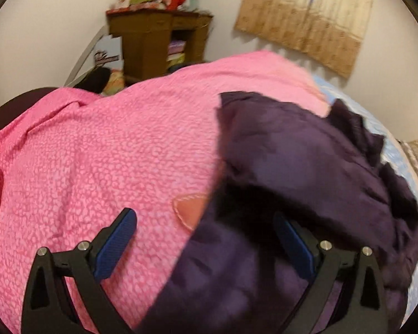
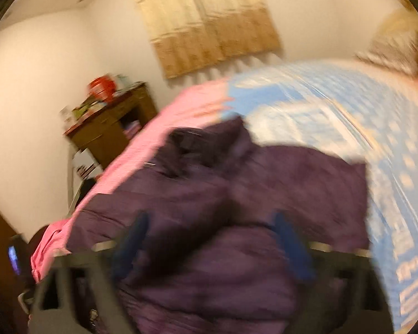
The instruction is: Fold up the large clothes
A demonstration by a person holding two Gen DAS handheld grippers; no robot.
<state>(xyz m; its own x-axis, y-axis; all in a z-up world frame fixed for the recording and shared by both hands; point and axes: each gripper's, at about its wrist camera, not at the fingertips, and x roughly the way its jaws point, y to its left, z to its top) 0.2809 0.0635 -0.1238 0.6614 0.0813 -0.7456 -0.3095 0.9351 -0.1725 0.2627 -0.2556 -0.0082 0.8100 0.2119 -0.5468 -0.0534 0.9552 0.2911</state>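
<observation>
**Left wrist view: purple garment ahead of spread jaws**

The left gripper (image 1: 203, 239) is seen spread wide, gripping nothing; the purple garment (image 1: 306, 167) lies ahead and under its right finger, on the pink blanket (image 1: 111, 153). The right gripper (image 2: 211, 236) is likewise spread wide directly above the garment (image 2: 237, 194).

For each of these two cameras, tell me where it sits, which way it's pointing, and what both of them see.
Left wrist: sits on the left gripper, looking forward and down over the pink blanket and the purple garment; both blue-padded fingers show, spread apart.
Right wrist: sits on the right gripper, motion-blurred, looking over the purple garment toward the blue patterned sheet; its two fingers show, apart.
Shared: the purple garment, pink blanket, wooden cabinet and beige curtain.
</observation>
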